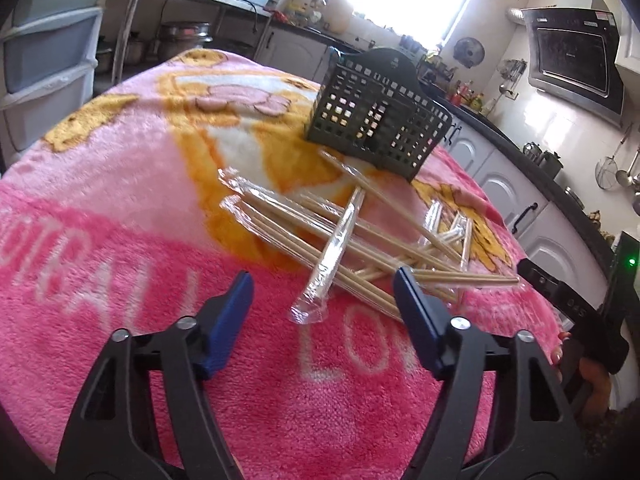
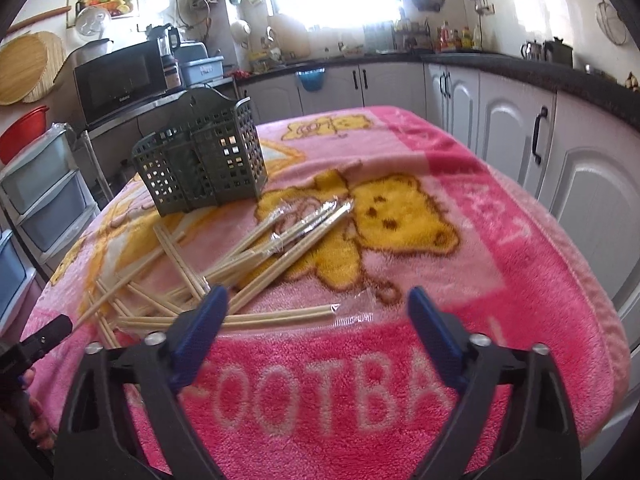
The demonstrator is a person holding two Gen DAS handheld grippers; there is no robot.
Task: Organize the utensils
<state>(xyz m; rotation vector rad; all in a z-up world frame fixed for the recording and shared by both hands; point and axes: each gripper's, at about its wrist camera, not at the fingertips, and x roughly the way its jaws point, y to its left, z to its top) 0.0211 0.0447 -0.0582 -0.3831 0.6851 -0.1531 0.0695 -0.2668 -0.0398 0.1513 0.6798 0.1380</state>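
A pile of wooden chopsticks (image 1: 352,236), several in clear plastic sleeves, lies on the pink blanket-covered table (image 1: 120,240); the pile also shows in the right wrist view (image 2: 248,264). A dark green perforated utensil basket (image 1: 376,116) stands behind the pile, also seen in the right wrist view (image 2: 204,164). My left gripper (image 1: 324,292) is open and empty, hovering just short of a sleeved pair (image 1: 332,256). My right gripper (image 2: 316,308) is open and empty, above a chopstick pair (image 2: 280,316) at the pile's near edge.
The table (image 2: 520,280) edges drop off on all sides. White kitchen cabinets (image 2: 512,128) and a dark counter run along the far and right sides. Plastic drawers (image 2: 40,200) and a microwave (image 2: 120,76) stand on the left. The other gripper shows at each view's edge.
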